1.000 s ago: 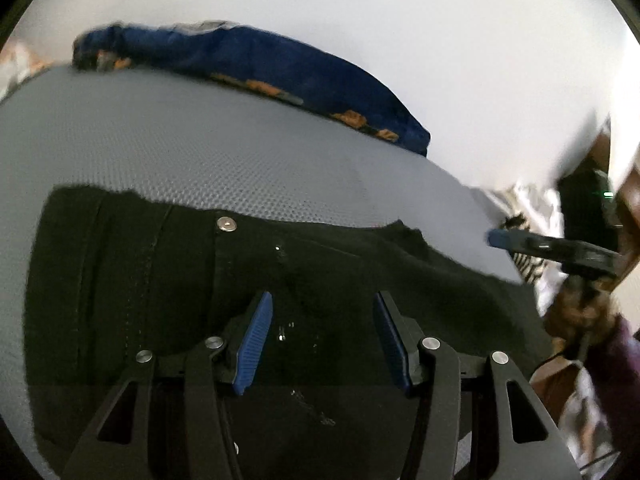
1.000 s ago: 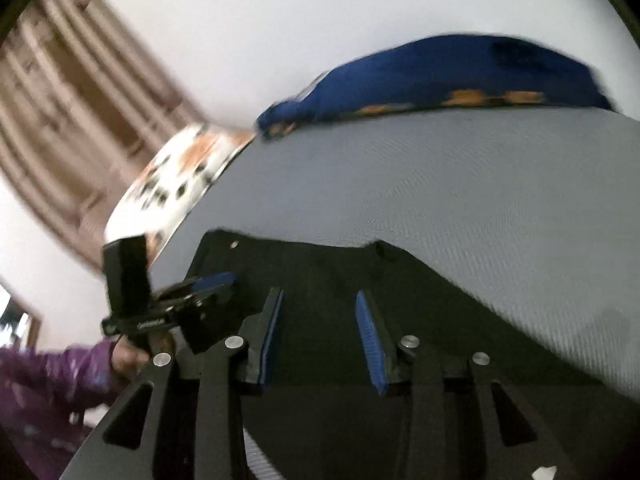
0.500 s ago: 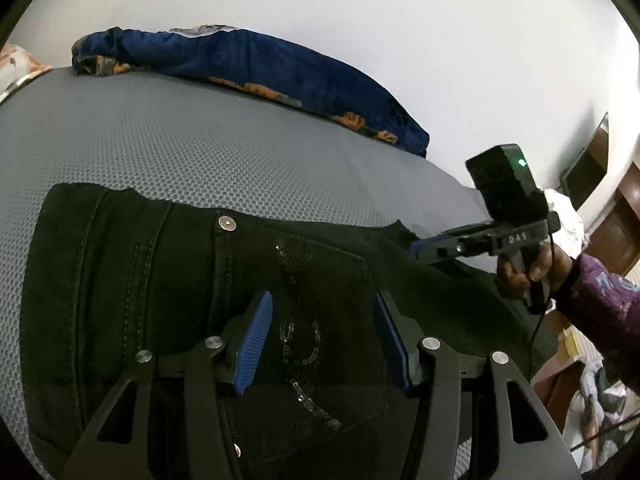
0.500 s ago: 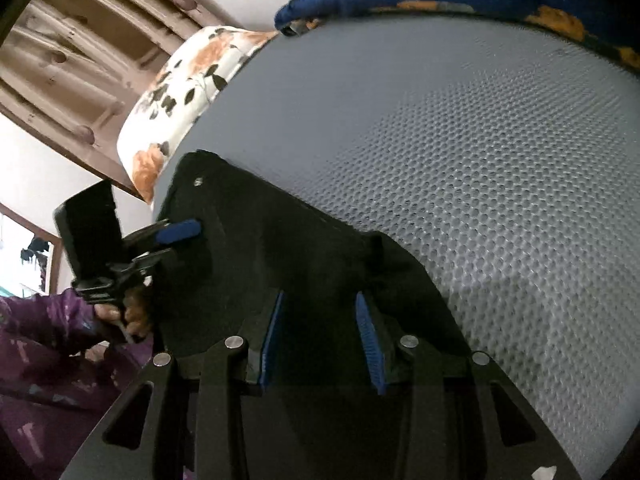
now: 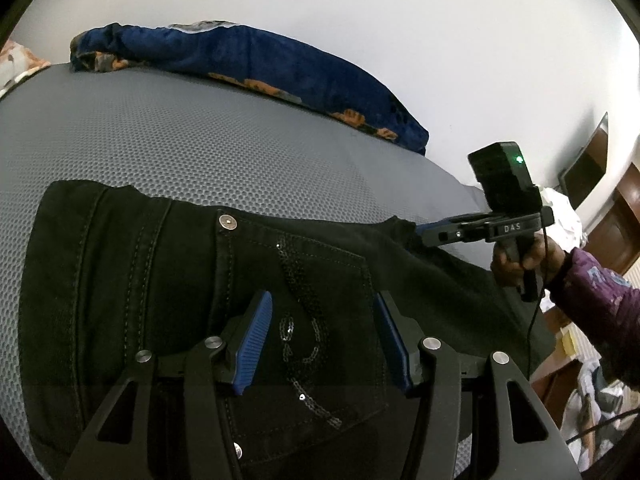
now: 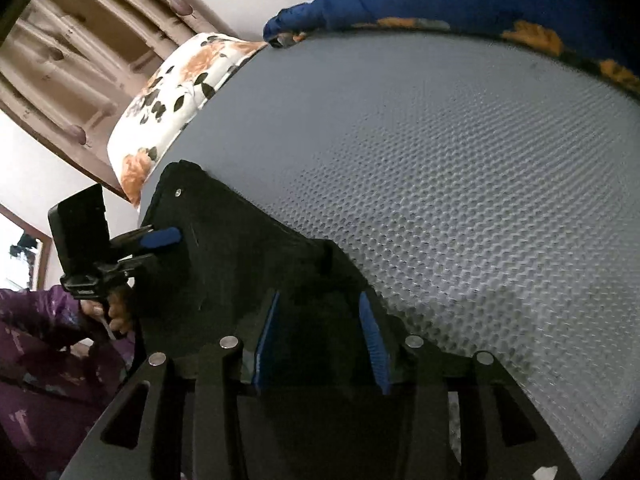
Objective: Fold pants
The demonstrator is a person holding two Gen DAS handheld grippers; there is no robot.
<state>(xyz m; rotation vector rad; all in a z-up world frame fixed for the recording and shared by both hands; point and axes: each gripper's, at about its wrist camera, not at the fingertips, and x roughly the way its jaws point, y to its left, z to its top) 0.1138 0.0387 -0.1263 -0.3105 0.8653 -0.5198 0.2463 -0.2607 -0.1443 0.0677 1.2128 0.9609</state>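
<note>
Black jeans [image 5: 168, 280] lie flat on a grey honeycomb mattress [image 5: 200, 140], waistband to the left, back pocket with sequins up. My left gripper [image 5: 324, 320] is open just above the back pocket, holding nothing. My right gripper [image 6: 320, 320] is open, low over the far edge of the jeans [image 6: 240, 248] near a raised fold. The right gripper also shows in the left wrist view [image 5: 424, 232] at the jeans' right edge. The left gripper shows in the right wrist view [image 6: 160, 240] at the waist end.
A rolled blue blanket [image 5: 260, 64] with orange flowers lies along the mattress's far side by the white wall. A floral pillow [image 6: 172, 92] sits at the head by a wooden headboard [image 6: 80, 52]. Clutter and furniture [image 5: 592, 360] stand off the bed at the right.
My right gripper has come down and in to the jeans' far edge. My left gripper stays over the back pocket. Both stay open.
</note>
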